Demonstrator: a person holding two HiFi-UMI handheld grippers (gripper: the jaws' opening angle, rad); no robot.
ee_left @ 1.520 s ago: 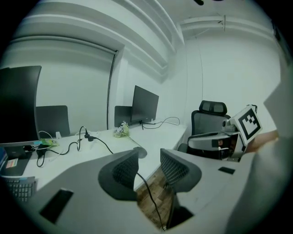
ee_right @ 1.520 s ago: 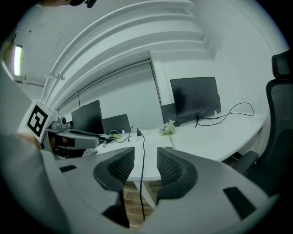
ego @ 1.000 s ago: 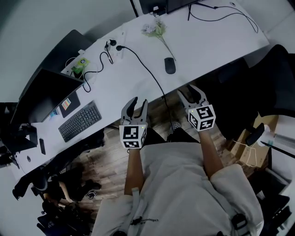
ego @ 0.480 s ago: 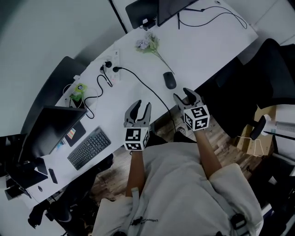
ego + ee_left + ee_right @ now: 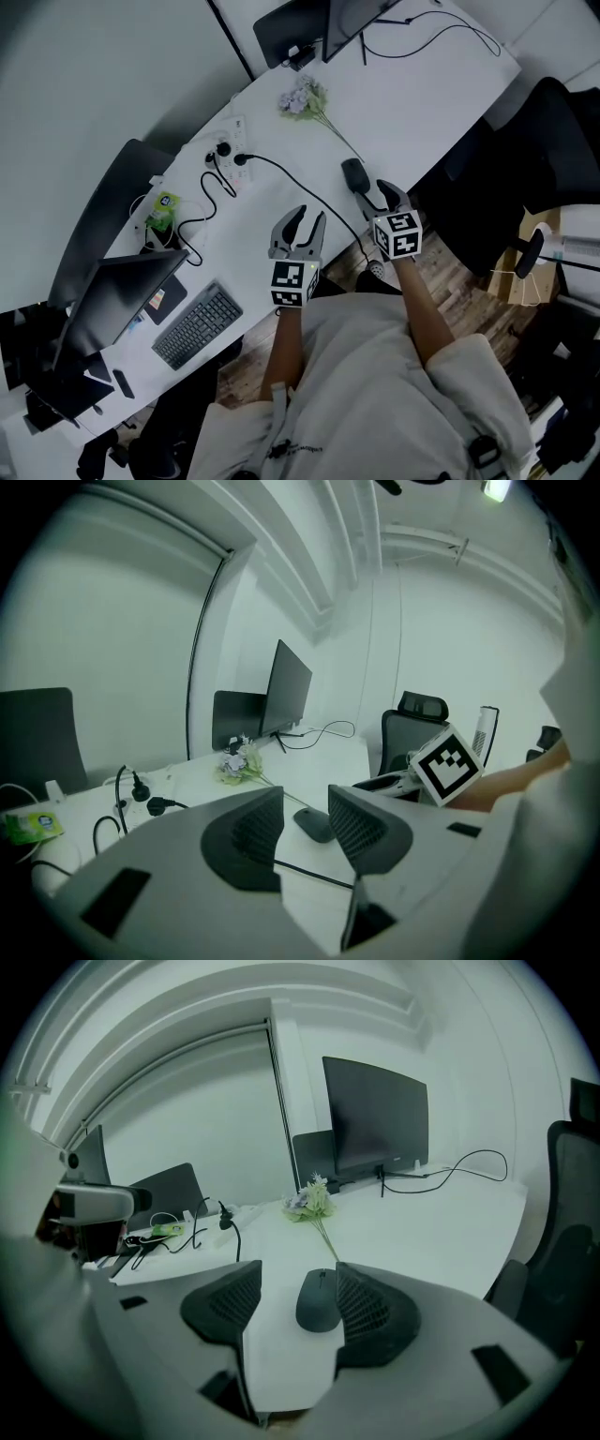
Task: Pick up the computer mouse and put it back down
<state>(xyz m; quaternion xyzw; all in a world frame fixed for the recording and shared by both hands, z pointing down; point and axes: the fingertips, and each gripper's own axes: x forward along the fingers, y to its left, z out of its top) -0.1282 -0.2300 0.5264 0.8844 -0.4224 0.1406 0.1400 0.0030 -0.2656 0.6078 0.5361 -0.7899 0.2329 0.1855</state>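
My right tool [image 5: 292, 1299] has its jaws apart, and they have just been opening wider. The black computer mouse [image 5: 319, 1299] lies on the white surface [image 5: 431, 89] in the gap between them, close to the inner face of the jaw on the right of the right gripper view. As far as I can see, neither pad presses on it. In the head view the mouse sits near the surface's front edge, right at that tool's tips, with a sprig of pale flowers [image 5: 302, 97] beyond it. My left tool [image 5: 305, 223] hovers over the surface to the left of the mouse, its jaws parted with nothing between them. A black cable [image 5: 305, 181] runs from a white power strip [image 5: 228, 150] past its tips. A black keyboard [image 5: 199, 325] lies farther left, and a dark monitor [image 5: 361, 14] stands at the far end.
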